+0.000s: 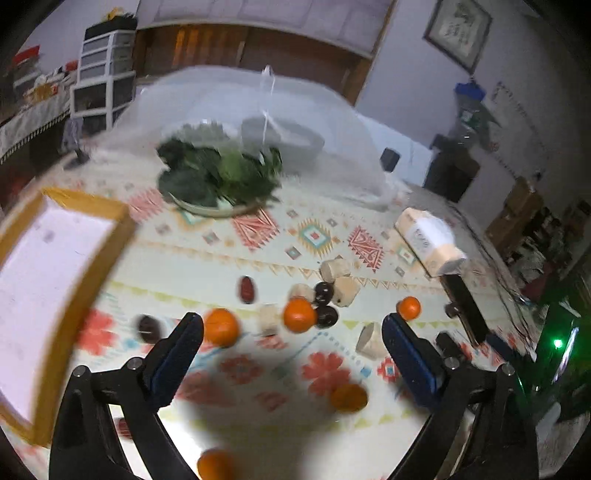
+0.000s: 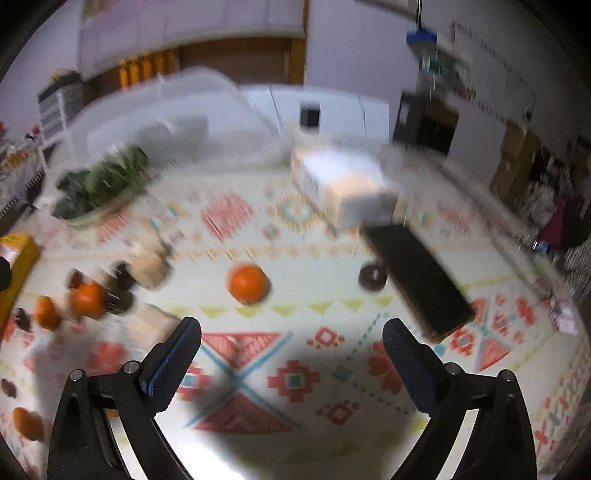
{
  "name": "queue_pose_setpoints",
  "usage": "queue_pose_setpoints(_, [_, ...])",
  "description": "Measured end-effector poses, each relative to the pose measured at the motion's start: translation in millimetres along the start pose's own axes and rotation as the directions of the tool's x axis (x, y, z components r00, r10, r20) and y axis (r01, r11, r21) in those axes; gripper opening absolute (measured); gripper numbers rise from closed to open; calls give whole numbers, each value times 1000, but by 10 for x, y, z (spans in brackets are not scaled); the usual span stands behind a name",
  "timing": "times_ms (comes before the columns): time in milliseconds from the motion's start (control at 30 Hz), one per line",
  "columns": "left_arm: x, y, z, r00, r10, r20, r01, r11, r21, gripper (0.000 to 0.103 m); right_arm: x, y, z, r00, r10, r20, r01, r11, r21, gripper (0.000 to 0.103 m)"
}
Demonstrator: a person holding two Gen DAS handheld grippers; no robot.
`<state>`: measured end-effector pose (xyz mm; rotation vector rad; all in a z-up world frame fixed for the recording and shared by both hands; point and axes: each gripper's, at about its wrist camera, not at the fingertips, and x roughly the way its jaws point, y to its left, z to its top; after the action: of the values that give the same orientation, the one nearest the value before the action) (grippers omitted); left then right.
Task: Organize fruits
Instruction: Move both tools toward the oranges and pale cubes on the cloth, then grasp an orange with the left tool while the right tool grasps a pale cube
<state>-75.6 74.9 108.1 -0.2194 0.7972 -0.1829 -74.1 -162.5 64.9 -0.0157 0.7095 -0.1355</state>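
Greens plate (image 1: 218,181) under mesh cover (image 1: 258,107), tissue pack (image 1: 428,236) beside scattered oranges (image 1: 300,315)

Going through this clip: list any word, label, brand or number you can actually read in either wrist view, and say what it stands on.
None can be read.
White label on the pale box: dark print, too blurred.
Framed picture on the wall: marks too small to read.
Strip of small marks on the right wall: blurred.
Yellow-rimmed tray: faint smudges, not legible.
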Motion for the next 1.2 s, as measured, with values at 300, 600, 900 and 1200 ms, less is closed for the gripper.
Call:
queue_pose_setpoints(300, [-814,918,-359,990,40,136,-43,999,21,97,-417,615,-355,948,318,-23,-318,944,-90,96])
queue_pose_setpoints(600, [-364,847,-921,996,-79,-48,84,988,127,82,-131,772,-390,940,321,-117,-329,943,-57,84])
queue_pose_setpoints(900, [14,517,-1083,980,-126,-156,160,961,226,47,106,842,-370,930,321,-178,-336,939,-66,64])
queue_pose_setpoints(1200, [207,407,-1109,980,-83,-179,130,954,270,47,140,906,-387,926,320,-198,-341,937,-80,62])
